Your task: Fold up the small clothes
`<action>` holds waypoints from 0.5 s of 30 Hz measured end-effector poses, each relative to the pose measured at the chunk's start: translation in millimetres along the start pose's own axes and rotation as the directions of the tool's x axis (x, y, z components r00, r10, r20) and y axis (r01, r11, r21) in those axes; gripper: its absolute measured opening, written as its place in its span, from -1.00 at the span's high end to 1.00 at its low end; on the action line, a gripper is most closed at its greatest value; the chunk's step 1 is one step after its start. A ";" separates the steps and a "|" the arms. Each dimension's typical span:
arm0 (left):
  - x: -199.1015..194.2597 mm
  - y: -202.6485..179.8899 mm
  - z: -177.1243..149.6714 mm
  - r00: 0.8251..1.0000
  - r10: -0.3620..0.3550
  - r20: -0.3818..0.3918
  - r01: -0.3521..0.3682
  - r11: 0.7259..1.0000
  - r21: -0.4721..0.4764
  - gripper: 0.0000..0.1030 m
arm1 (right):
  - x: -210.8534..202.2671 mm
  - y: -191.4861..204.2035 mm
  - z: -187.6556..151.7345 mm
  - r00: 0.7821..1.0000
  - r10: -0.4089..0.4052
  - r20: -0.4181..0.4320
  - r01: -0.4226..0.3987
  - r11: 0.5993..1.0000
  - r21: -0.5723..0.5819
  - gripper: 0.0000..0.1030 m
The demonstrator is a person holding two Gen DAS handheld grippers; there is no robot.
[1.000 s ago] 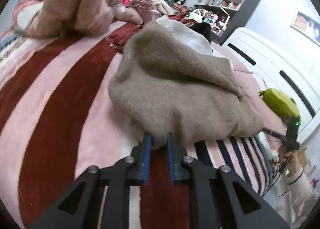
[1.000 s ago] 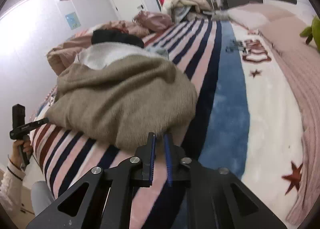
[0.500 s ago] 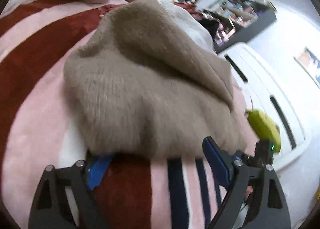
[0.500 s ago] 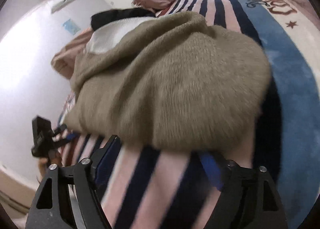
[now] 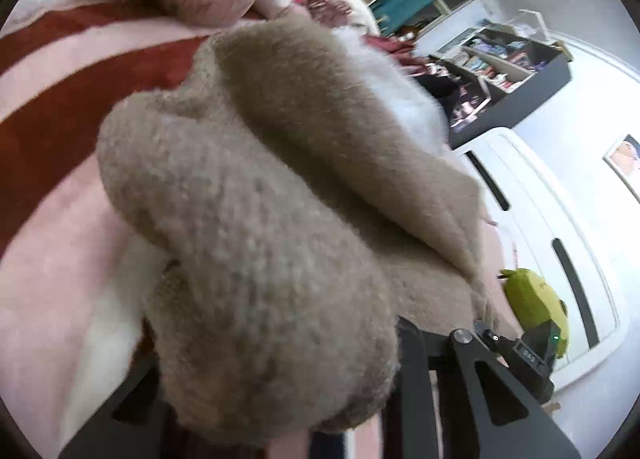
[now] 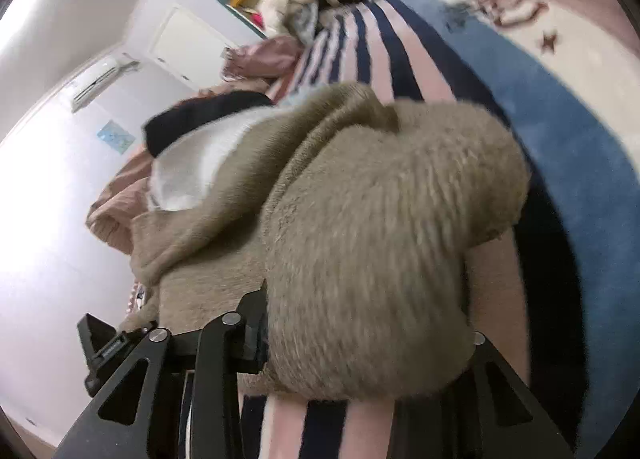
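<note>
Step in hand, as I read it: grasp of the near hem, one gripper per corner, ahead of a fold. Beige knit sweater (image 5: 280,187) lies bunched on the striped blanket (image 5: 60,131), filling the middle of both wrist views and bulging over the finger area.

Left gripper (image 5: 276,371): jaws look spread wide around a wad of knit, fingertips buried. Can't tell if they're pinching or just straddling. Right gripper (image 6: 364,343): same picture, linkages wide apart, a fat lobe of sweater between them, clamp state not readable.

Orientation: white lining (image 6: 188,167) at the far end, about 10 o'clock in the right view and 1 o'clock in the left. So the long axis runs from the grippers away toward 12, near hem at 6. Rough call, since it's crumpled.

Next move probably calls for closing on a thinner layer of hem, lifting both corners level and carrying them toward the far end. Risk: the bulky wad slips or drags the black garment (image 6: 208,115) behind.
</note>
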State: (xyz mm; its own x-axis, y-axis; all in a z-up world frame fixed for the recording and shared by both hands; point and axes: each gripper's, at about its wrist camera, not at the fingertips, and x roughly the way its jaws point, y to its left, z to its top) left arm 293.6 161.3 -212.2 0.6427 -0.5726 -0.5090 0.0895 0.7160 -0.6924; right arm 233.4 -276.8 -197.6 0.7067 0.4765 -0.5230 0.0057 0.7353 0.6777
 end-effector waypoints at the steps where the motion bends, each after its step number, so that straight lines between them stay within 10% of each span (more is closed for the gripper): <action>1: -10.5 -6.3 -3.5 1.000 -0.021 0.005 0.021 1.000 0.013 0.61 | -8.6 1.7 -1.0 1.000 0.010 0.011 -0.010 1.000 -0.005 0.46; 15: -87.0 -26.5 -122.7 0.996 -0.014 -0.088 0.026 0.991 0.131 0.50 | -117.8 -19.8 -83.8 0.998 0.007 -0.056 -0.012 0.997 -0.079 0.46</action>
State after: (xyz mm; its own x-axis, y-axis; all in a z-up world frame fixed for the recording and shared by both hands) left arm 141.9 143.2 -212.3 0.5718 -0.6156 -0.5423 0.2050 0.7473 -0.6321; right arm 90.7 -307.1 -192.7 0.6658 0.5083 -0.5462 -0.0582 0.7652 0.6411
